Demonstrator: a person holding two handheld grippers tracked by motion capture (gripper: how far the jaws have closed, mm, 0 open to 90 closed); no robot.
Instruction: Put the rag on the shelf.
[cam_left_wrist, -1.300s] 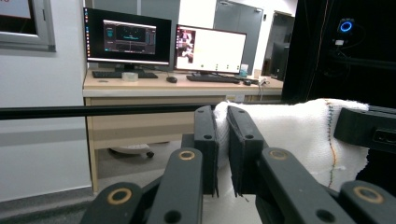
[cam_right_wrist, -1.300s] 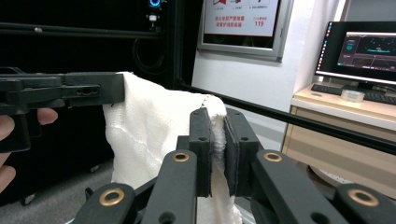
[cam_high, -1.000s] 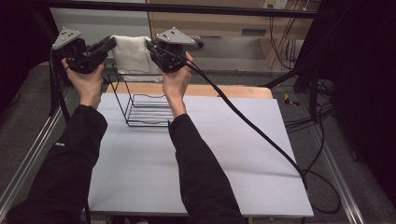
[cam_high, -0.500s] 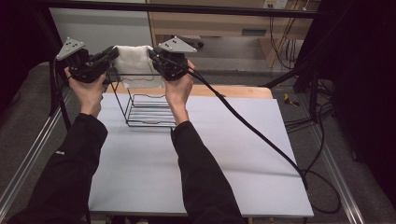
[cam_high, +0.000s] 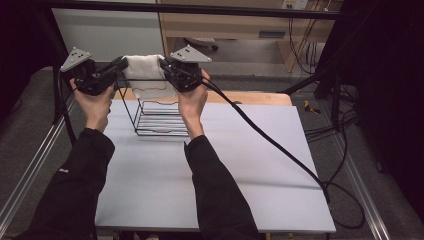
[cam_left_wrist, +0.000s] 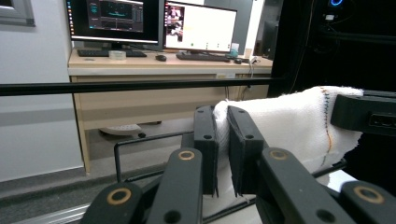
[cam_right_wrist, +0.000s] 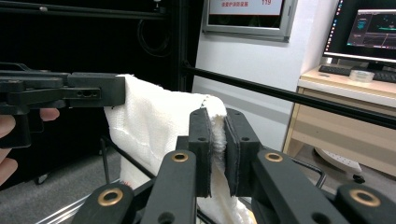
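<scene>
White cloth (cam_high: 144, 75) hangs stretched between left tongs (cam_high: 120, 65) and right tongs (cam_high: 163, 64), both clamped on it, above the wire basket (cam_high: 159, 117); next, probably, lowering it evenly inside.

Both grippers (cam_high: 118, 66) (cam_high: 163, 64) raised (jaws clamped)
</scene>
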